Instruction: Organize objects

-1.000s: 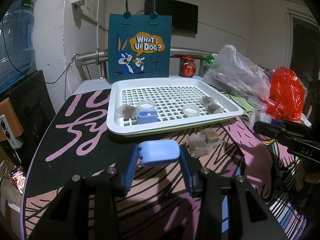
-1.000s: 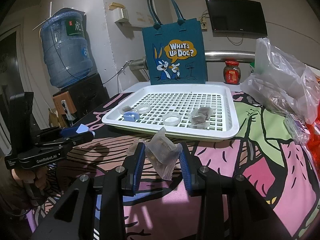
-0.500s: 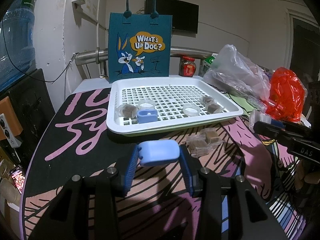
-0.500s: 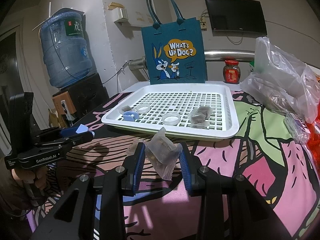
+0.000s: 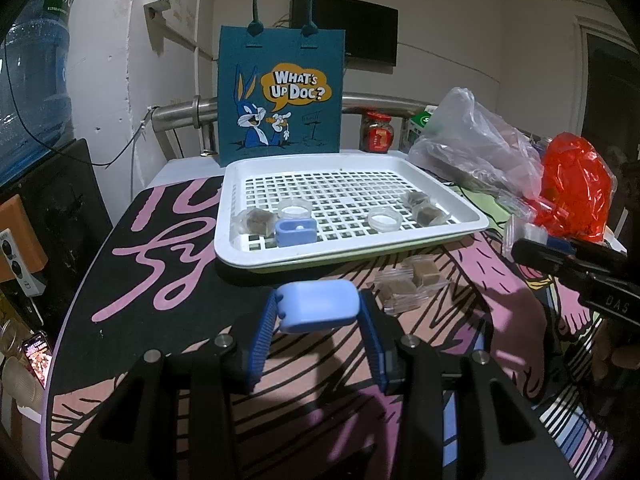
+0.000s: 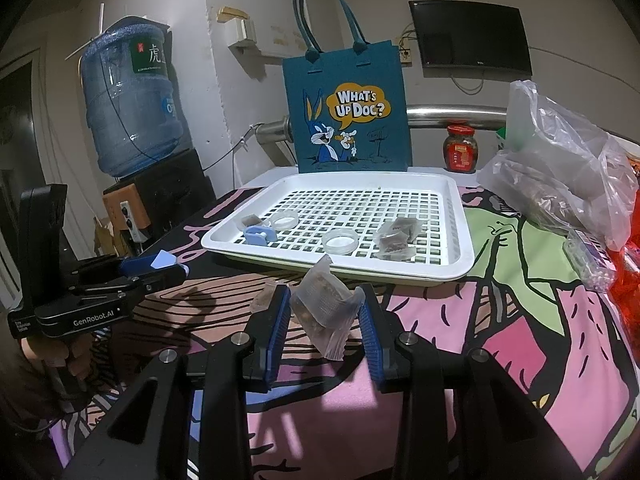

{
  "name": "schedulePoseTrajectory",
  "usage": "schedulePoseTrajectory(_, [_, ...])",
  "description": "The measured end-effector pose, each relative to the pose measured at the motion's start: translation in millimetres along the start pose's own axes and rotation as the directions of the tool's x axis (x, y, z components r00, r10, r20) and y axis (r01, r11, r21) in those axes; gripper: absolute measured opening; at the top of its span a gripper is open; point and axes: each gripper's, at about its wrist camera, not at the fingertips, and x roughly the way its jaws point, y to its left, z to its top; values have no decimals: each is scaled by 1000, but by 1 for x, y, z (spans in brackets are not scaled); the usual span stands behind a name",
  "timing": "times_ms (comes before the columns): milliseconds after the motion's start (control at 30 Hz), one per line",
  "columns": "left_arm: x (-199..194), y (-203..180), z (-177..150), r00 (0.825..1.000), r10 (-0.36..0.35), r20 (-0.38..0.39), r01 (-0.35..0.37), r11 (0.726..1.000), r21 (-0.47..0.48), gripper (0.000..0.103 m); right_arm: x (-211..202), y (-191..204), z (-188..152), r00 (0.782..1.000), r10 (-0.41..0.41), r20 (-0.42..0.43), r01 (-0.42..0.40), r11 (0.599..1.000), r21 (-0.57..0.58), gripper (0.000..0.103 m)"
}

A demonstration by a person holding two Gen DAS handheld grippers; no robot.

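Your left hand-held gripper (image 5: 319, 312) is clamped on a light blue case (image 5: 318, 305), held above the bench (image 5: 168, 288) just short of the white tray (image 5: 256, 254). Your right hand-held gripper (image 6: 323, 312) grips a clear packet (image 6: 326, 309) with brown contents, also near the tray's front edge. Inside the tray: another blue case (image 5: 295, 232), two clear round lids (image 5: 383, 219) and a few more packets (image 5: 424, 210). More packets (image 5: 408, 285) lie on the bench in front of the tray.

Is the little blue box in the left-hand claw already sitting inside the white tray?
No, the blue box is clamped in the left gripper, in front of the white tray.
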Motion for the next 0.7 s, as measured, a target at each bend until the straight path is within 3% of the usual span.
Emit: schedulePoseTrajectory(700, [2, 4, 0, 1000, -22, -10, 22, 999, -25, 40, -1, -1, 0, 1000, 1, 3, -1, 1000, 3, 33])
